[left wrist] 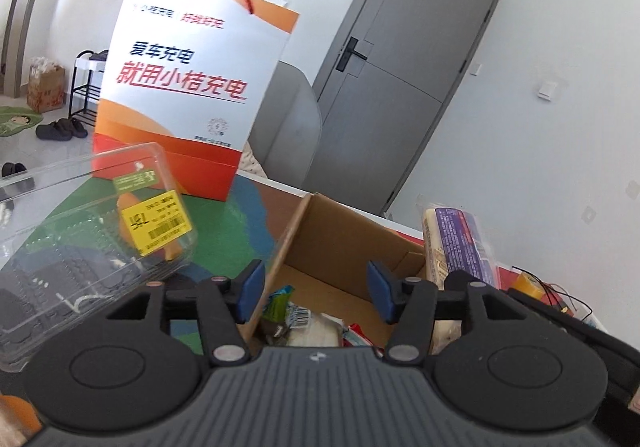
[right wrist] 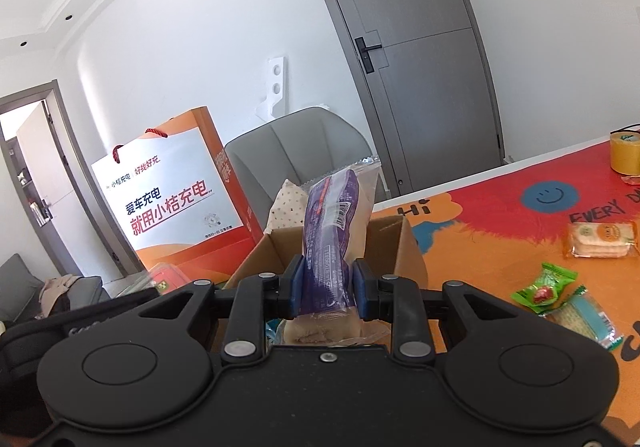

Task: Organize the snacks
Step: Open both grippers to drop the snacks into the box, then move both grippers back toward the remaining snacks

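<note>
Currently the right hand-held gripper [right wrist: 327,289] is clenched on a long bread roll in a clear wrapper with a purple printed panel [right wrist: 334,239], the blue pads [right wrist: 298,285] pressing its lower part while the upper part stands up and leans slightly away. Directly ahead of and below this gripper stands the open brown cardboard box [right wrist: 394,243], its flaps raised; other wrapped snacks already lie inside it.

The left hand-held gripper [left wrist: 316,289] is released, with nothing between its blue pads [left wrist: 252,287]; it is aimed at the same box [left wrist: 332,243], above the snack packets [left wrist: 308,321] on the box floor. Left of it sits a clear plastic clamshell container with a yellow price label [left wrist: 92,239].

The step in hand appears to be placing the roll into the box. Recommended procedure:
- Carry the roll over the box opening before lowering, clear of the near flap.
- Tip the roll flat so that it lies alongside the packets instead of standing on end.
- Keep pad pressure light; the bread is likely soft and will crush.
- Keep the left gripper out of the descent path; both are close to the opening.

Right of the right gripper, on the colourful printed counter [right wrist: 500,231], a green wrapped candy [right wrist: 544,289] and an orange-edged cracker pack [right wrist: 600,239] remain unsorted.
</note>
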A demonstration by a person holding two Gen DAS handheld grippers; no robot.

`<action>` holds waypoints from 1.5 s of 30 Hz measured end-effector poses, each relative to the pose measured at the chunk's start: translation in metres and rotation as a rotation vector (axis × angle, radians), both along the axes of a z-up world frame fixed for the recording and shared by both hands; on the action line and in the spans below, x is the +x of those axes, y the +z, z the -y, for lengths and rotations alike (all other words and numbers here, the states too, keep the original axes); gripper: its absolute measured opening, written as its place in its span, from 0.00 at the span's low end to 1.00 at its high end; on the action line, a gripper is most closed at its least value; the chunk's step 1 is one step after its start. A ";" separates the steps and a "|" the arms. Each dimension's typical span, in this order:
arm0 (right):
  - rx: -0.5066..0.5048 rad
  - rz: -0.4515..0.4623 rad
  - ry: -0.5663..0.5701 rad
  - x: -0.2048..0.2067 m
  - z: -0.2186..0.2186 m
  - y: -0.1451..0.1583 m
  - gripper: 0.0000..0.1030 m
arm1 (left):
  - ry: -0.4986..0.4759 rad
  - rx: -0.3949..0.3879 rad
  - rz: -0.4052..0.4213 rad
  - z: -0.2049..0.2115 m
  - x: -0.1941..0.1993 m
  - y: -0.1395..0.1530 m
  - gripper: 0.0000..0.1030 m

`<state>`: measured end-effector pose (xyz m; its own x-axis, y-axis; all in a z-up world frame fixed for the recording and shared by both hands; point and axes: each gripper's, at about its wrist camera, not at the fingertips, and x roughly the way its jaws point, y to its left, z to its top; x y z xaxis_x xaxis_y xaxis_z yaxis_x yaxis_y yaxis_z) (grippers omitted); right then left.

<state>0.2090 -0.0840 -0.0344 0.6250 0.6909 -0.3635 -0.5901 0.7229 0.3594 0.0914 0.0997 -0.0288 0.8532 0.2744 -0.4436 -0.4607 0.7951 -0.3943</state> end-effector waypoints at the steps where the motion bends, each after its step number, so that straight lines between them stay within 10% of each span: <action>1: 0.001 0.000 0.003 0.001 -0.003 0.000 0.26 | 0.007 -0.003 0.003 -0.002 -0.002 0.000 0.55; 17: -0.048 -0.033 -0.150 -0.011 0.038 -0.004 0.85 | 0.071 0.016 0.001 0.004 -0.018 0.001 0.90; 45: 0.022 -0.065 -0.366 -0.004 0.170 -0.009 0.92 | -0.179 0.131 0.017 0.127 0.020 0.017 0.96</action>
<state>0.2051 -0.2545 -0.0435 0.8082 0.4340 -0.3980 -0.2692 0.8734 0.4058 0.1114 -0.0269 -0.0116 0.9006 0.1726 -0.3989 -0.3019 0.9087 -0.2885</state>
